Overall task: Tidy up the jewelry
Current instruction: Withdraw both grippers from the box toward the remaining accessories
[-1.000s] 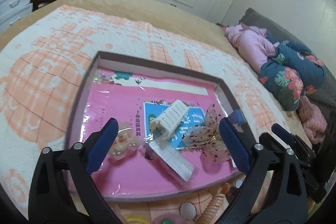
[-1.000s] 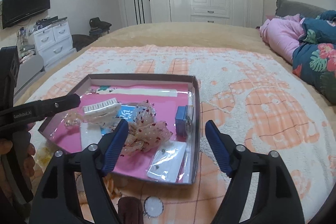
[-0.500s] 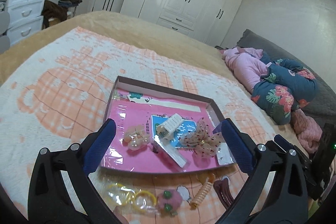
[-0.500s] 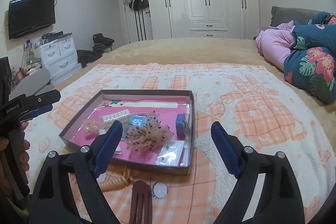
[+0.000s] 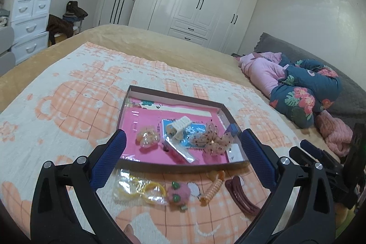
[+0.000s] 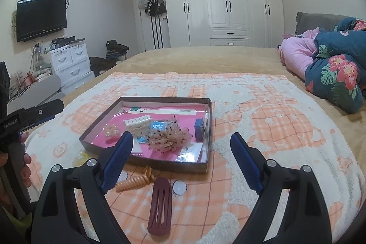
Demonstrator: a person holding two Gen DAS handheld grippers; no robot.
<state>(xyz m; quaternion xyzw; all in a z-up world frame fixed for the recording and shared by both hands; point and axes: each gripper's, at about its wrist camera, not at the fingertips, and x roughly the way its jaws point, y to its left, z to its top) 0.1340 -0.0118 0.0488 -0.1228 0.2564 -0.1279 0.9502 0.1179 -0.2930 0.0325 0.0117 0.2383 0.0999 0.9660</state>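
Both grippers hung above the blanket [image 6: 286,120] with nothing in them: left gripper [image 5: 181,158] had its jaws spread wide, right gripper [image 6: 181,158] likewise spread wide, neither touching any item. The tray [image 5: 183,167], a shallow pink-lined box, sat on the blanket ahead of both and already held a beaded clip [image 5: 147,138], a white claw clip [image 5: 179,126], a dotted mesh bow [image 5: 211,141], a clear packet [image 5: 179,150], a small blue box [image 6: 199,127] and an earring card [image 6: 191,151]. Left outside, just in front of the tray's near wall: a bag of yellow hair ties [image 5: 139,189], a pink pompom clip [image 5: 178,192], an orange spiral hair tie [image 5: 211,190] and a maroon snap clip [image 6: 160,205]. Judged step: between picks, roughly half the items sorted, next item not yet chosen. The maroon snap clip lay nearest the right gripper, almost between its fingers in the right wrist view, so it looked the likely next pick; the left gripper was better placed for the pompom clip or the bag. The next move would call for lowering onto a flat, thin clip on soft pile, closing across its narrow width and lifting over the tray wall. Risk: fingers sinking into the blanket and snagging fabric.
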